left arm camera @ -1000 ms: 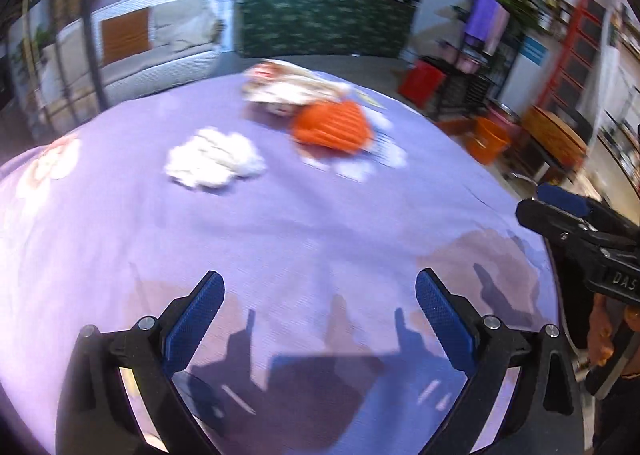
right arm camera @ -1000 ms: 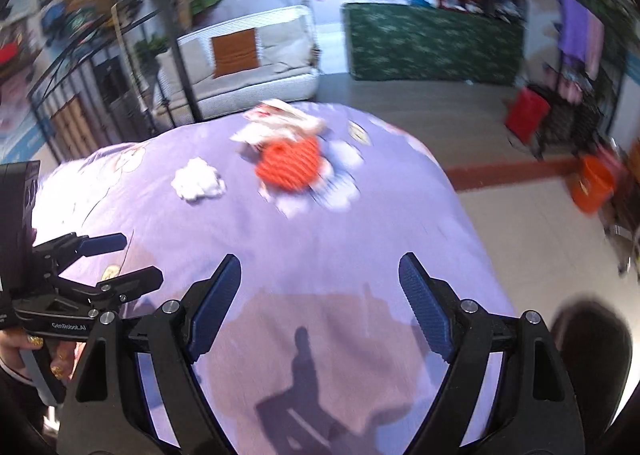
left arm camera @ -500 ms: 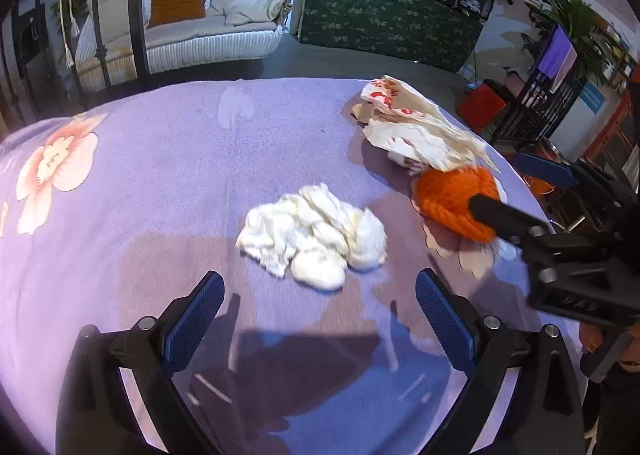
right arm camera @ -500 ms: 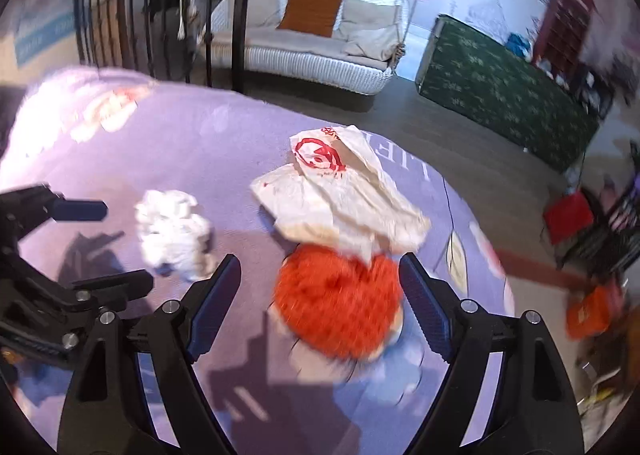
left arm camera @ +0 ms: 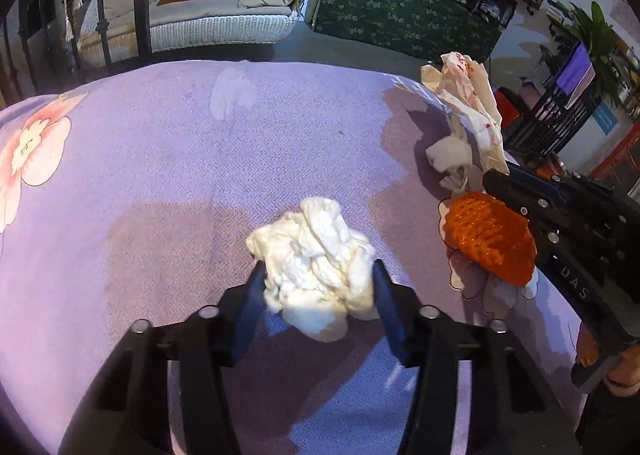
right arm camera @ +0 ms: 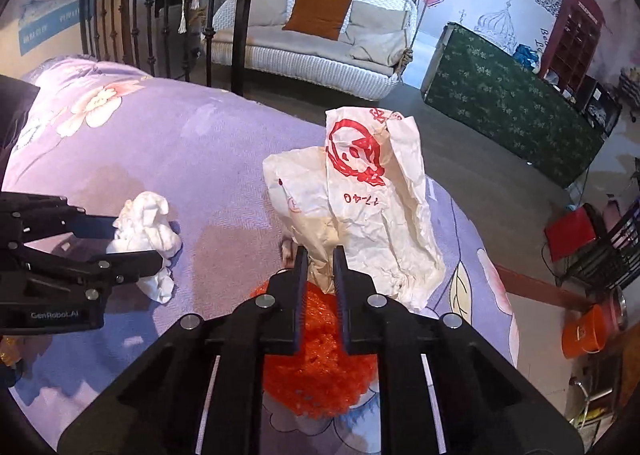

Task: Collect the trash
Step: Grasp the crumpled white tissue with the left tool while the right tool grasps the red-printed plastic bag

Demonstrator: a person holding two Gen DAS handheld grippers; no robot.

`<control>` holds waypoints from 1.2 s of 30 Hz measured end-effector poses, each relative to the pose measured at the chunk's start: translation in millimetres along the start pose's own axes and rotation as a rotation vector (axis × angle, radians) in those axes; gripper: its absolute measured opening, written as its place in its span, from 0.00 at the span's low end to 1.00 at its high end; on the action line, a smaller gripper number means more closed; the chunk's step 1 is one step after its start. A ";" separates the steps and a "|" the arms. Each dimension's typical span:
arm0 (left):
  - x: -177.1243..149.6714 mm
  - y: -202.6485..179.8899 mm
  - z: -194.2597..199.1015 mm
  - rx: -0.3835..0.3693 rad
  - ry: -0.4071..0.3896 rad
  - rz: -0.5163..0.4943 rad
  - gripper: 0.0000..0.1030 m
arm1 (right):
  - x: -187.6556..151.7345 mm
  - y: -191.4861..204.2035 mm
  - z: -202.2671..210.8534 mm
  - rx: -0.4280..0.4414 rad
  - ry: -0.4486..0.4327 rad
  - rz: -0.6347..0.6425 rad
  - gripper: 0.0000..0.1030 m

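A crumpled white tissue wad (left arm camera: 316, 263) lies on the purple flowered bedspread (left arm camera: 200, 159), and my left gripper (left arm camera: 318, 275) is shut on it; it also shows in the right wrist view (right arm camera: 146, 231). My right gripper (right arm camera: 320, 259) is shut on the lower edge of a crumpled white paper bag with red print (right arm camera: 360, 191), above an orange foam net (right arm camera: 320, 359). The bag (left arm camera: 468, 95) and the net (left arm camera: 490, 239) show at the right in the left wrist view, with the right gripper's body over them.
The bedspread's far edge drops to a grey floor. Beyond stand a white wicker swing sofa (right arm camera: 320, 39), a black iron railing (right arm camera: 152, 15), a green patterned counter (right arm camera: 512, 103), and an orange bucket (right arm camera: 592, 331) on the floor at the right.
Both grippers moved forward over the bed and closed. The left one took hold of the tissue wad; the right one closed on the paper bag's edge above the orange net.
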State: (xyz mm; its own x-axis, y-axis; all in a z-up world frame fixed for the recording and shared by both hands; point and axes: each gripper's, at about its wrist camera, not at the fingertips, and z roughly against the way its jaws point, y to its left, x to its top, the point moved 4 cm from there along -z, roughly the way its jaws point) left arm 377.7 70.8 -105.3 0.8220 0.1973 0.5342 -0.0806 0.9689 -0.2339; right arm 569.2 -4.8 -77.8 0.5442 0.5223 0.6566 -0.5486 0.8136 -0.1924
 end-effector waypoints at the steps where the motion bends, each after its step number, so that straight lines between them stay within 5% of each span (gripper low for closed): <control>1: -1.0 -0.4 3.5 0.000 -0.006 0.003 0.42 | 0.1 -0.4 6.3 -0.004 -0.017 -0.009 0.13; 8: -12.5 -6.0 31.2 -0.016 -0.059 0.011 0.34 | -4.1 6.3 58.6 -0.015 -0.115 -0.043 0.12; 12: -23.0 -8.0 49.5 -0.038 -0.072 0.003 0.09 | -16.2 9.2 89.1 -0.018 -0.138 -0.080 0.11; 22: -48.4 -15.9 65.7 -0.041 -0.079 -0.040 0.10 | -69.0 15.5 165.4 -0.025 -0.175 -0.183 0.11; 23: -46.6 -13.2 62.2 -0.048 -0.073 -0.022 0.14 | -75.8 14.7 172.9 -0.028 -0.178 -0.193 0.11; 24: -42.6 -10.2 57.6 -0.041 -0.078 0.002 0.38 | -79.1 15.1 177.6 -0.029 -0.179 -0.201 0.11; 25: -39.2 -9.0 54.1 -0.027 -0.088 0.011 0.75 | -85.1 15.1 183.6 -0.028 -0.176 -0.211 0.11; 27: -32.0 -12.4 45.8 -0.002 -0.111 -0.001 0.83 | -95.1 13.7 193.0 -0.032 -0.174 -0.226 0.11; 32: -25.4 -30.9 14.7 0.101 -0.058 -0.105 0.77 | -121.7 7.8 218.9 -0.050 -0.178 -0.275 0.11; 34: -25.4 -33.7 -0.6 0.144 -0.029 -0.136 0.52 | -131.7 4.6 226.8 -0.063 -0.178 -0.292 0.11; 36: -27.5 -32.0 -6.6 0.166 -0.011 -0.133 0.45 | -143.3 2.1 235.8 -0.074 -0.179 -0.313 0.11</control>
State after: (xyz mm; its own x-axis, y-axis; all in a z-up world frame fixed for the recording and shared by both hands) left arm 361.4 33.3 -117.9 0.8255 0.0668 0.5604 -0.0641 0.9976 -0.0244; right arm 340.4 -138.2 -0.3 0.5554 0.1974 0.8078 -0.3219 0.9467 -0.0101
